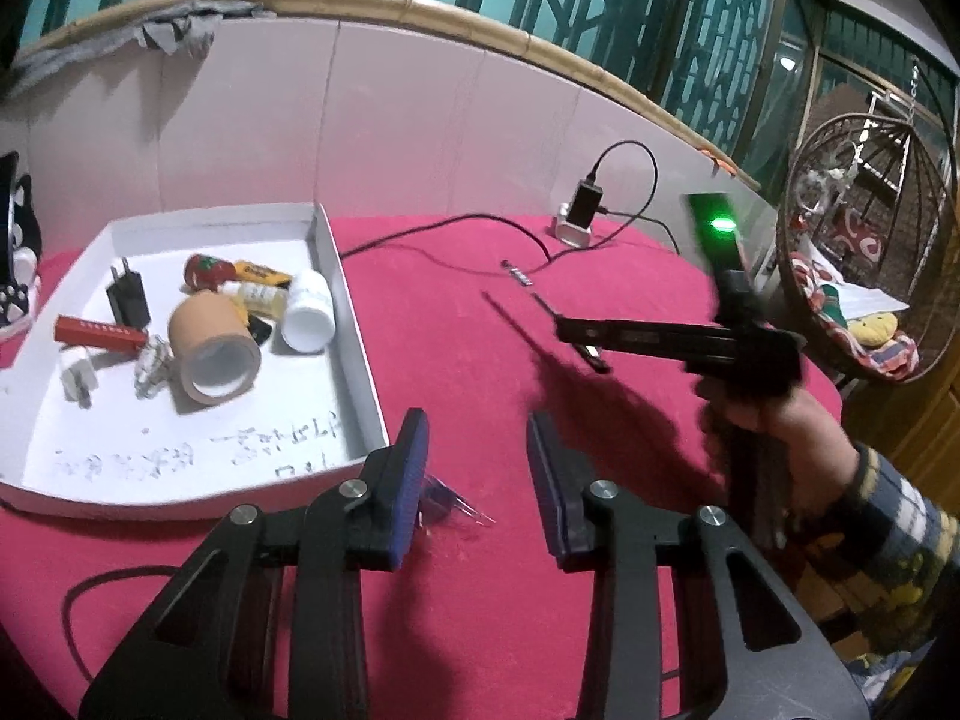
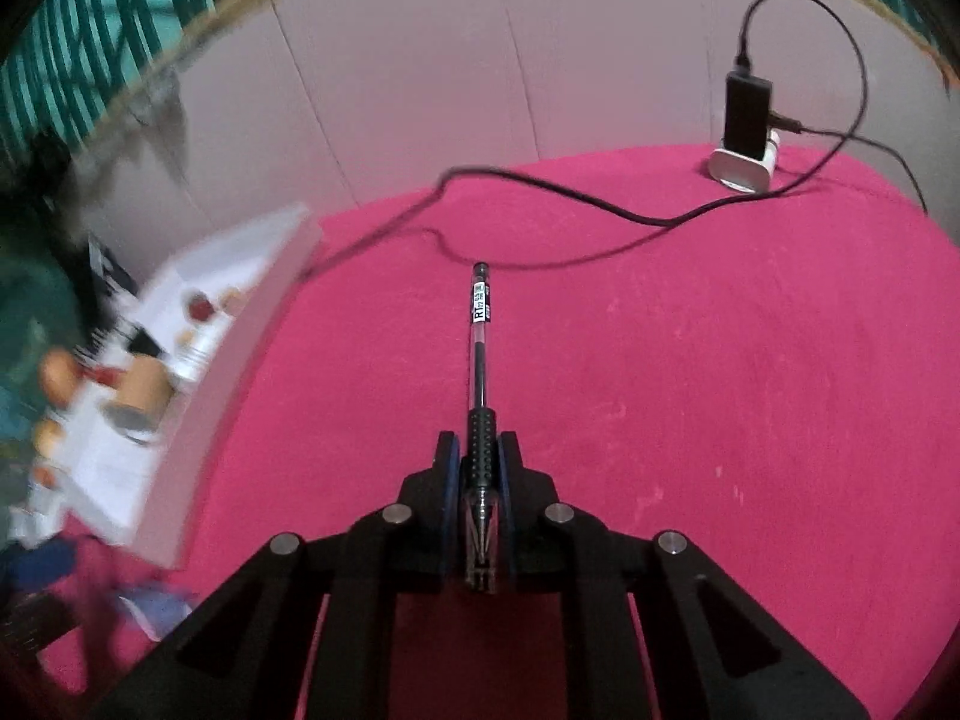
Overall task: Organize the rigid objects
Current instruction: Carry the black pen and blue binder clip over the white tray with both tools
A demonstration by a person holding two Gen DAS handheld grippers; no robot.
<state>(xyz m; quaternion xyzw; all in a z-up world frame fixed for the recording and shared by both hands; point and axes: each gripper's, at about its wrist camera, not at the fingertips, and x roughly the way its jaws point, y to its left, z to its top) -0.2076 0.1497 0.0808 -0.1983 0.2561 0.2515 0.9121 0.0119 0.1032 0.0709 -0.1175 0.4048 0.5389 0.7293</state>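
Right gripper (image 2: 480, 468) clamps the pen (image 2: 480, 360) lengthwise, bound for the tray (image 1: 354, 324); left gripper (image 1: 477, 480) waits part-open, empty.

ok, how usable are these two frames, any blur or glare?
Left wrist view: tray and its contents sharp; the right gripper is smeared, its green light flares, and it casts a hard shadow on the red cloth. Right wrist view: the pen is crisp, the tray at left streaks with motion blur. Both views bend straight edges and go dark at the corners.
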